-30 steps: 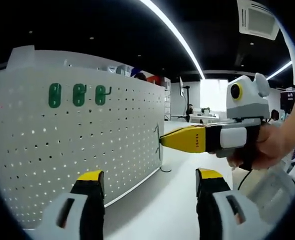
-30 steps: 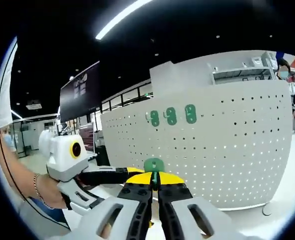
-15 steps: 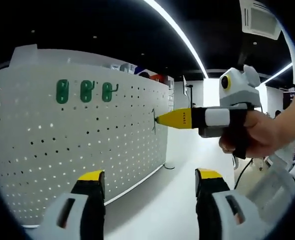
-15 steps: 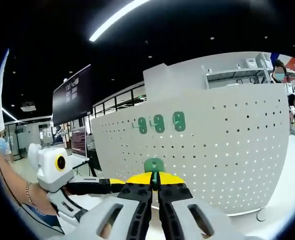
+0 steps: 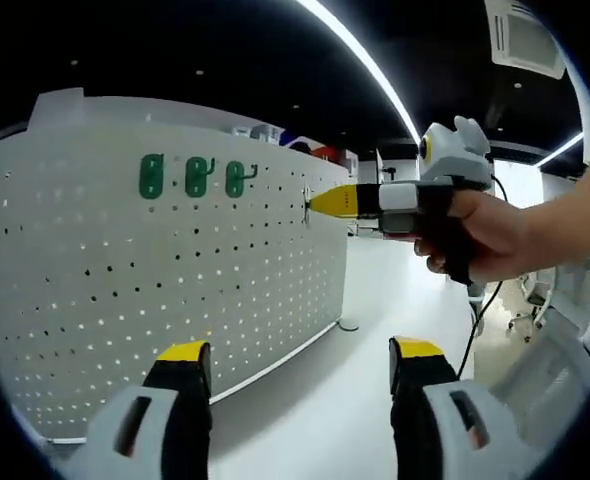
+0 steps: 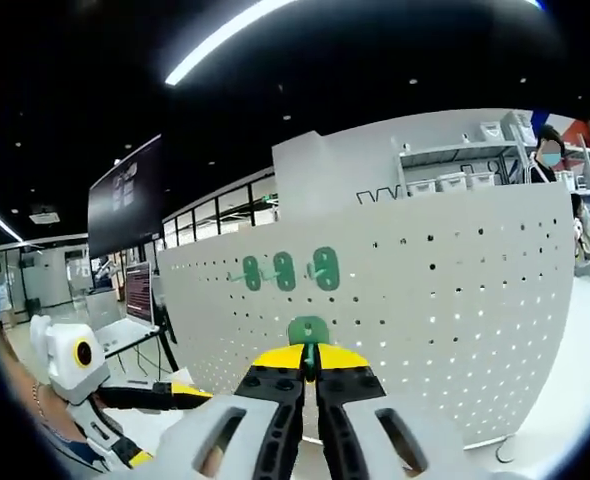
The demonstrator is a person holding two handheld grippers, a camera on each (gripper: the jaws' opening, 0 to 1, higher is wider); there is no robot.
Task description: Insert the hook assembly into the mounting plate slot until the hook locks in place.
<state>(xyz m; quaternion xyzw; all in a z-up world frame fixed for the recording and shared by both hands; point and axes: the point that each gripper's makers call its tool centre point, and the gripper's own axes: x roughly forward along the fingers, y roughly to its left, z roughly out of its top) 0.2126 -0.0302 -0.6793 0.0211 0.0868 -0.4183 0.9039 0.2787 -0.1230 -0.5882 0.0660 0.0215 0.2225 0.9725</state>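
A white pegboard mounting plate (image 5: pixel 165 270) stands upright; three green hooks (image 5: pixel 193 177) hang in a row near its top. In the right gripper view the same plate (image 6: pixel 445 300) and green hooks (image 6: pixel 285 270) show ahead. My right gripper (image 6: pixel 309 368) is shut on a green hook assembly (image 6: pixel 308 332), held just in front of the plate. In the left gripper view that right gripper (image 5: pixel 313 204) holds its tip close to the plate's right part, level with the hooks. My left gripper (image 5: pixel 293 362) stands open, holding nothing, below and away from the plate.
A person's hand (image 5: pixel 485 235) holds the right gripper. The white table surface (image 5: pixel 325 400) runs along the plate's foot. Shelves with bins (image 6: pixel 455 170) and a dark screen (image 6: pixel 125 190) stand behind the plate. The left gripper (image 6: pixel 85 370) shows low left in the right gripper view.
The right gripper with the hook assembly has risen and moved toward the upper part of the plate, near the row of green hooks. The left gripper stays open.
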